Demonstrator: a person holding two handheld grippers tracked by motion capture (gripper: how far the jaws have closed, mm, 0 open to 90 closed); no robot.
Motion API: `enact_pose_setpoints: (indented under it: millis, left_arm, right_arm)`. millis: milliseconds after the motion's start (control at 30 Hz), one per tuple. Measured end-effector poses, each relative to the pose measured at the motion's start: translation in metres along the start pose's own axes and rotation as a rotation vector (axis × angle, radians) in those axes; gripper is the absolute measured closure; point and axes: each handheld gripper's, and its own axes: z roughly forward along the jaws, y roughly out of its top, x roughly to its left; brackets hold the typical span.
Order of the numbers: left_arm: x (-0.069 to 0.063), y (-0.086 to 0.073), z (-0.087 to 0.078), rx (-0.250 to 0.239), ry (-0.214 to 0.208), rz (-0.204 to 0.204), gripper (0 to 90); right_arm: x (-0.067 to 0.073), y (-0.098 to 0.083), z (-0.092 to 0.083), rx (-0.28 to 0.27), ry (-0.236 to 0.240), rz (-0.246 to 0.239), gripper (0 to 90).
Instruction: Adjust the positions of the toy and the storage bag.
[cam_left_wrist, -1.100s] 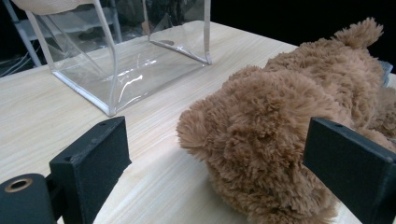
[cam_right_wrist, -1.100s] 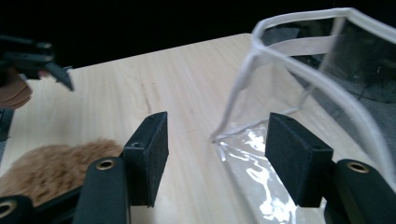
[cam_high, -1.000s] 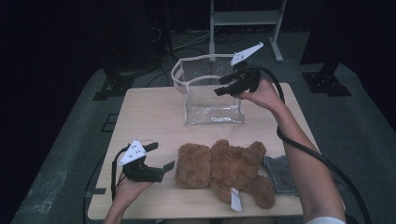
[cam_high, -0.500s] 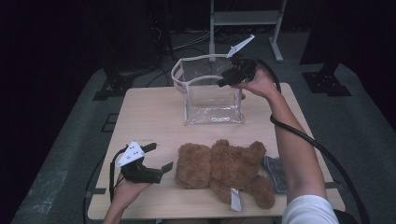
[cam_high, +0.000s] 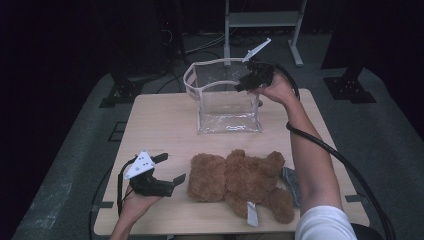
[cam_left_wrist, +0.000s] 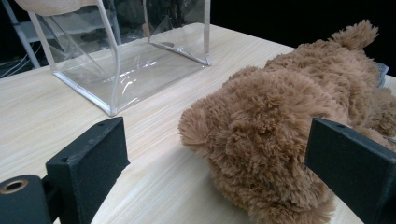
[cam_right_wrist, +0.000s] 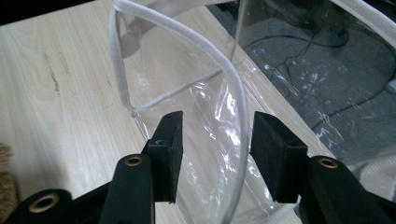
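- Table (cam_high: 160, 125): a clear bag (cam_high: 227, 102) is stood open at the far side; a brown teddy bear (cam_high: 240, 182) is laid on its side near the front edge.
- Step judged in hand: the bag rim (cam_right_wrist: 236, 93) is being taken so the mouth can be held open for the bear.
- Right gripper (cam_high: 245, 84): jaws have just been closing; the rim is seen between the pads, not yet pinched.
- Left gripper (cam_high: 170, 170): jaws spread, bear just ahead, untouched.
- Next: rim to be clamped, then bear grasped.

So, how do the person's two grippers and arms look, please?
Both the left gripper and the right gripper are black, each with two flat, blocky jaws, brass-coloured rivets at the joints and a pale three-cornered plate on top. A black cable trails from each. The forearms are bare; a white short sleeve covers the right upper arm.
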Motion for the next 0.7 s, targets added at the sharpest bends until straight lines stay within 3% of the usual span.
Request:
enact_pose_setpoints:
  millis: [167, 267, 433, 700]
  left_arm:
    - [0.000, 0.000, 0.001, 0.006, -0.004, 0.002, 4.7]
    - [0.000, 0.000, 0.002, 0.009, -0.005, 0.005, 4.7]
    - [0.001, -0.001, 0.001, 0.009, -0.007, 0.000, 4.7]
    - [0.000, -0.001, 0.002, 0.010, -0.007, 0.001, 4.7]
  right_arm:
    - [-0.002, -0.006, 0.001, 0.008, 0.000, 0.014, 56.7]
    - [-0.003, -0.010, 0.003, 0.016, -0.003, 0.028, 63.7]
    - [-0.004, -0.016, 0.003, 0.023, 0.003, 0.027, 85.0]
    - [0.001, -0.020, -0.004, 0.030, 0.034, -0.007, 87.6]
